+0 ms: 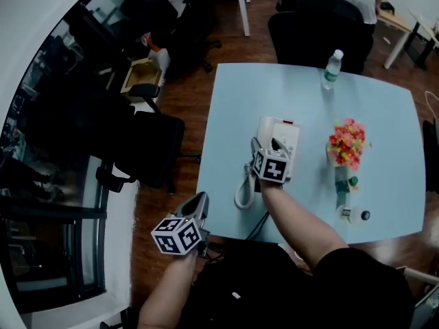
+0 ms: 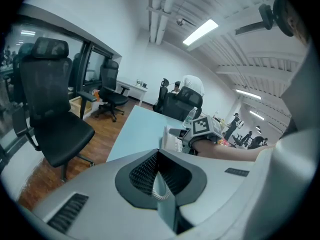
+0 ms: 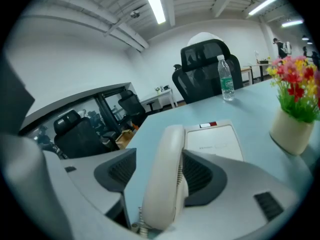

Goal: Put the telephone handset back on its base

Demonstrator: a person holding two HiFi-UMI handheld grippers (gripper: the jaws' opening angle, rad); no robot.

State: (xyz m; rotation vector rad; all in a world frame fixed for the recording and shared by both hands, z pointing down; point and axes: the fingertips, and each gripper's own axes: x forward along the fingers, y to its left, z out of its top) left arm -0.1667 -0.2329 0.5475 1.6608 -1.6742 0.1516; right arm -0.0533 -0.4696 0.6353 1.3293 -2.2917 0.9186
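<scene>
The cream telephone handset (image 3: 167,174) rests along the left side of its white base (image 3: 215,141), between the jaws of my right gripper (image 3: 160,165). The left pad stands clear of it, with blue table showing in the gap, so this gripper is open. In the head view the right gripper (image 1: 264,149) hovers over the near end of the base (image 1: 287,134), and the coiled cord (image 1: 243,188) hangs toward the table's near edge. My left gripper (image 1: 195,208) is held off the table's near-left corner, shut and empty (image 2: 157,171).
On the light-blue table (image 1: 233,108) stand a water bottle (image 1: 331,68) at the far side, a vase of red and yellow flowers (image 1: 346,146) right of the phone, and small items (image 1: 351,212) near the front. Black office chairs (image 1: 147,146) stand left and beyond (image 1: 319,22).
</scene>
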